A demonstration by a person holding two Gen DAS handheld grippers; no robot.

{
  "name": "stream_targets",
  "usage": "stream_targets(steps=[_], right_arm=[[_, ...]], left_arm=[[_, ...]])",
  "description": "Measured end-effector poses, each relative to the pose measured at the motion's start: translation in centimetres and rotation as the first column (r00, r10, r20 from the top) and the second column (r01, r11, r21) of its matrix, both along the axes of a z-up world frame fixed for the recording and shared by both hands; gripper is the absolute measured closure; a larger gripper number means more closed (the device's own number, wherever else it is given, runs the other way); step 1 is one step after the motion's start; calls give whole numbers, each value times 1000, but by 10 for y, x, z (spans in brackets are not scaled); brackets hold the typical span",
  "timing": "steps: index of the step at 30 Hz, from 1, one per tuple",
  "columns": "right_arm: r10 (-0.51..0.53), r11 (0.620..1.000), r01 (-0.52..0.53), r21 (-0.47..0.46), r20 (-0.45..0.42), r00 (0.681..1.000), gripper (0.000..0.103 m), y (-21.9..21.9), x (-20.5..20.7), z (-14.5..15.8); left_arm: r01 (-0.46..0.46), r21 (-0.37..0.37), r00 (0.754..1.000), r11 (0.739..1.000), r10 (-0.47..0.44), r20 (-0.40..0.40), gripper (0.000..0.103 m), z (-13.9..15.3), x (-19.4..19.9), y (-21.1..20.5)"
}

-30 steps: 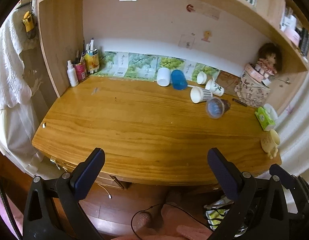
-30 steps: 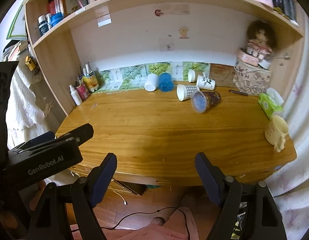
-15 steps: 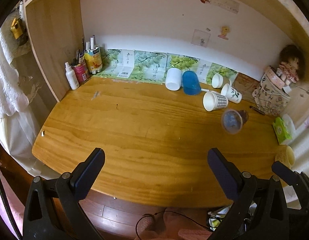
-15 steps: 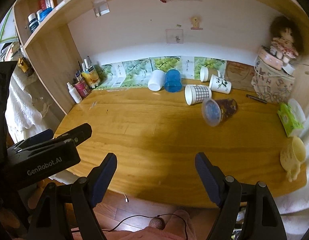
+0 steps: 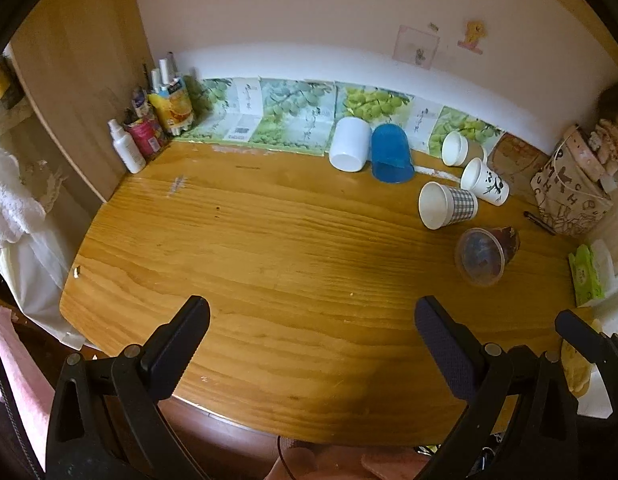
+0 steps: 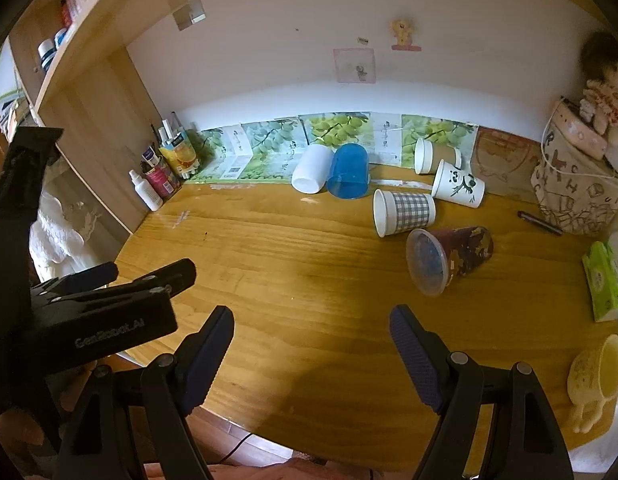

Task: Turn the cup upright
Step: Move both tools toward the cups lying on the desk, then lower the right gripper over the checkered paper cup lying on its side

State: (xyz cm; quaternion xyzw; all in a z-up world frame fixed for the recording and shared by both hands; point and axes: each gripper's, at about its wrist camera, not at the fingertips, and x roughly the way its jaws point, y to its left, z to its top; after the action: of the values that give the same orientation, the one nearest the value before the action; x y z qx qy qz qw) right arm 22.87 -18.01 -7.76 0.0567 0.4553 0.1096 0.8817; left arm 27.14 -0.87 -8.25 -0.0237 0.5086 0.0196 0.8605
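Observation:
Several cups lie on their sides on the wooden desk: a clear brown-patterned cup nearest, a checked paper cup, a panda paper cup, a brown paper cup, a blue cup and a white cup. My left gripper is open and empty over the desk's front edge. My right gripper is open and empty, to the right of the left one.
Bottles and a pen pot stand at the back left corner. A patterned bag with a doll stands at the back right. A green tissue pack and a yellow mug sit at the right edge. A pen lies by the bag.
Both grippers have moved forward over the desk toward the cups. The cups have not moved. Both grippers have stayed open.

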Motion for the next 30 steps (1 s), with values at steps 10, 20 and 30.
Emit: stream_targets(steps=[10, 20, 30], right_arm=[[-5, 999, 7, 35, -51, 999, 22, -40, 41, -15], [-41, 999, 43, 27, -82, 996, 22, -85, 73, -30], [-92, 995, 95, 15, -134, 987, 22, -123, 88, -50]], left_arm=[[-10, 9, 995, 1000, 11, -103, 1, -20, 49, -36], [-63, -72, 973, 995, 45, -228, 1, -44, 97, -66], [-142, -148, 934, 979, 83, -346, 1, -70, 132, -95]])
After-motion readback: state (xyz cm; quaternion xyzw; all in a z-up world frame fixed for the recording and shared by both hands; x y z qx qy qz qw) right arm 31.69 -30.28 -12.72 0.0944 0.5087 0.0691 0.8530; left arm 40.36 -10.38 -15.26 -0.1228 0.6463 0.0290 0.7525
